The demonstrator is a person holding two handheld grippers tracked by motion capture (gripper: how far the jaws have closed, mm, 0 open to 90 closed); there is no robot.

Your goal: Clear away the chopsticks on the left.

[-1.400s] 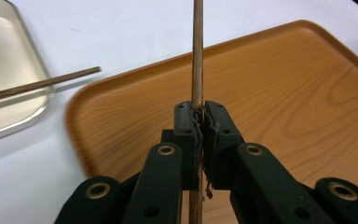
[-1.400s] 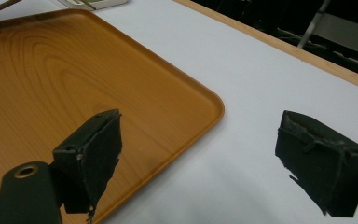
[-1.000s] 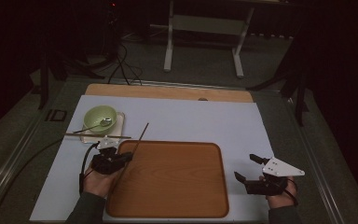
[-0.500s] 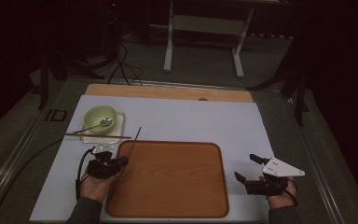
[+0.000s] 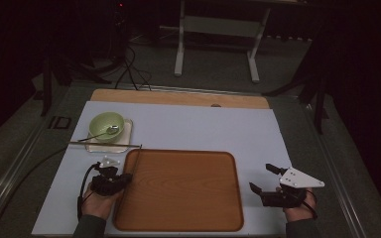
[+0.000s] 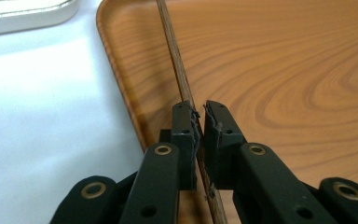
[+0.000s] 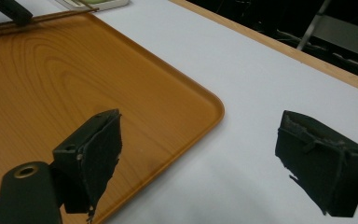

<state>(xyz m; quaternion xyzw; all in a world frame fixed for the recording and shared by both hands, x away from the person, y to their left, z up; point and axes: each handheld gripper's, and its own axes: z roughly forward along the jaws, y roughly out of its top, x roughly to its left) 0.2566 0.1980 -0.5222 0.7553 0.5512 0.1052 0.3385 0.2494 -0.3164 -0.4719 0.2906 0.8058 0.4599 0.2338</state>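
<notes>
My left gripper [image 5: 126, 177] [image 6: 199, 116] is shut on a thin wooden chopstick [image 5: 136, 158] [image 6: 177, 70], low over the left rim of the wooden tray [image 5: 178, 191] [image 6: 284, 70]. The stick points away from me, its far tip near the tray's far left corner. A second chopstick [image 5: 104, 144] lies crosswise on the white dish [image 5: 124, 139] that holds a green bowl [image 5: 106, 126] with a spoon [image 5: 110, 130] in it. My right gripper [image 5: 261, 177] [image 7: 209, 158] is open over the white mat just right of the tray [image 7: 74, 70], with nothing between its jaws.
A white mat [image 5: 203, 129] [image 7: 261, 84] covers the tabletop, with a bare wooden strip [image 5: 178, 98] along the far edge. A black cable [image 5: 25, 173] trails off to the left. Dark floor and a metal stand [image 5: 216, 29] lie beyond the table.
My left gripper has drawn back toward me with the chopstick, whose far tip has dropped from above the mat down to the tray's left rim. The right gripper has stayed still.
</notes>
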